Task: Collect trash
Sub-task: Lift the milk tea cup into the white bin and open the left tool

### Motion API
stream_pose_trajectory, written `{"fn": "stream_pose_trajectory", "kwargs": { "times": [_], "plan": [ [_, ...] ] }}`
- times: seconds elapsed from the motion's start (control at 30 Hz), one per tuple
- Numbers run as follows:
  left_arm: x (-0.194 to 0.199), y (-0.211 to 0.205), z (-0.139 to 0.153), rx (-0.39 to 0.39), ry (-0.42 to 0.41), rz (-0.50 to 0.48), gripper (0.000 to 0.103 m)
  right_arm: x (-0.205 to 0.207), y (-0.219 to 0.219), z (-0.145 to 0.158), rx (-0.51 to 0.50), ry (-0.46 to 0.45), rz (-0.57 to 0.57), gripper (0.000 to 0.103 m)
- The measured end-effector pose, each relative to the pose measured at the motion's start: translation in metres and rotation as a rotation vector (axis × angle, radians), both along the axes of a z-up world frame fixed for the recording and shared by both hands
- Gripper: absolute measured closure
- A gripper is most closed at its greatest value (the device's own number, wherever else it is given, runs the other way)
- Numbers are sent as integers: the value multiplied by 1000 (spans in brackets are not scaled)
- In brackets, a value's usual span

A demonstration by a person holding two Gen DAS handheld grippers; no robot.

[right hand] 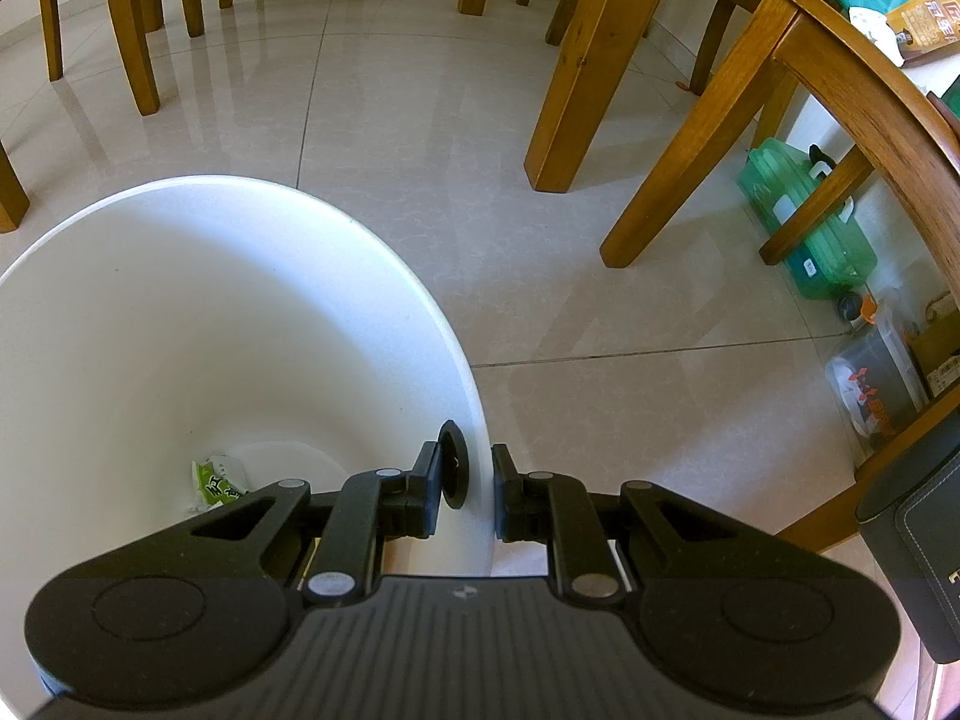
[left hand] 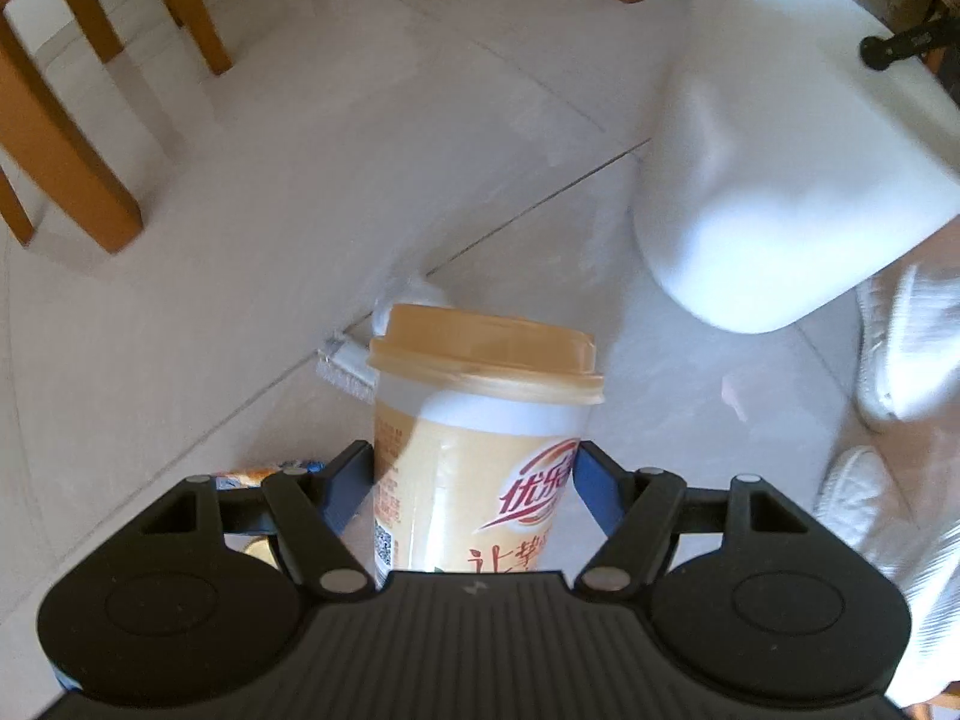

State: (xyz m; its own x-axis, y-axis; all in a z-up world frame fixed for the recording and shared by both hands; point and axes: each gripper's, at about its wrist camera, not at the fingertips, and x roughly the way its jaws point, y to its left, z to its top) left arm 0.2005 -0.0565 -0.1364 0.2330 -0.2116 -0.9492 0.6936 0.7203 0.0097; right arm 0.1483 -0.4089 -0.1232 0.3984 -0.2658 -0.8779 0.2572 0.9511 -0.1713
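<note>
Wooden chair legs (right hand: 564,78) standing on pale tiled floor (left hand: 312,192) beyond white bin (right hand: 252,312); green plastic container (right hand: 804,228) under table at right. On floor past the cup: white scrap (left hand: 348,369) and orange-blue wrapper (left hand: 264,474), well apart from bin. Left gripper (left hand: 474,480) clamped on lidded milk-tea cup (left hand: 480,414), held above floor, near bin's outer wall. Right gripper (right hand: 474,492) closed on bin rim. Inside bin, at bottom: green-and-white wrapper (right hand: 216,483)
</note>
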Motion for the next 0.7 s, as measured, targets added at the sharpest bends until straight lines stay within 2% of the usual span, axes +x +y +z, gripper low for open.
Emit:
{"fn": "stream_pose_trajectory", "kwargs": {
  "times": [0.13,0.27,0.43,0.53,0.63,0.7],
  "plan": [
    [-6,-34,53,-85,-6,-93,31,0,0,-1,-4,1,-2,83],
    [-7,-77,110,-214,-24,-177,31,-1,2,-1,-7,1,-2,83],
    [1,-131,154,-349,-51,-254,31,-1,2,-1,-7,1,-2,83],
    [4,-158,164,-385,-88,-283,31,-1,2,-1,-7,1,-2,83],
    [3,-181,160,-379,-127,-301,28,-1,2,-1,-7,1,-2,83],
    [4,-192,154,-363,-157,-282,18,-1,2,-1,-7,1,-2,83]
  ]
}}
